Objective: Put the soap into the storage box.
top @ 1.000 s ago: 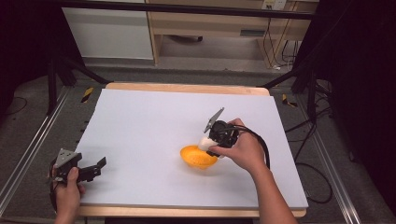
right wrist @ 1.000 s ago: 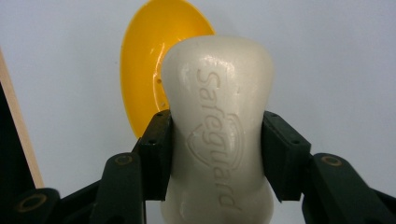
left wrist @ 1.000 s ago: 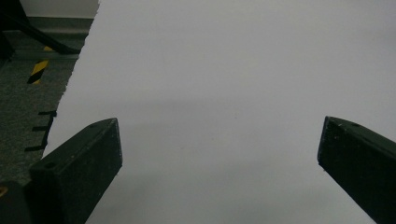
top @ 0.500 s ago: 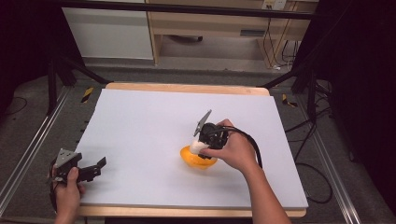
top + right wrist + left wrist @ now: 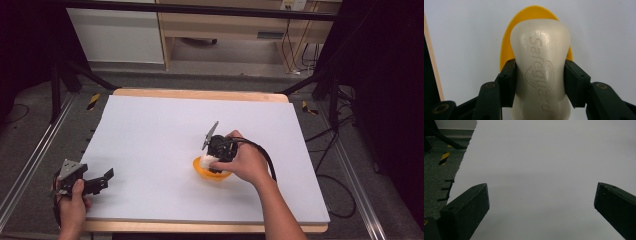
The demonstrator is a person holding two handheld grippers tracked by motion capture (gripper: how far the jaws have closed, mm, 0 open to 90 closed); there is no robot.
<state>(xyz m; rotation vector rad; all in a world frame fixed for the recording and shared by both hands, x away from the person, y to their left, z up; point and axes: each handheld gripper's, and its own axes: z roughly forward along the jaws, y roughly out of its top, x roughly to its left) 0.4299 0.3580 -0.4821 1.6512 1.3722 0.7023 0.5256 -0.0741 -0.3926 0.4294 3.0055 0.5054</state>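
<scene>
Right hand-held gripper [image 5: 540, 82] clamped around cream, waisted "Safeguard" soap bar [image 5: 541, 67] over yellow dish [image 5: 507, 45].

The high view looked forward and down from above the person's side, far enough to take in the whole white tabletop [image 5: 150, 130], the floor [image 5: 45, 140] around it and a cabinet behind. The left gripper view sat low and near the tabletop [image 5: 544, 157], looking along it over its left edge to the same floor [image 5: 436, 177]. The right gripper view looked from very near at a bar of soap [image 5: 540, 67] over a yellow dish [image 5: 509, 42], which the high view showed small at the middle of the tabletop.
</scene>
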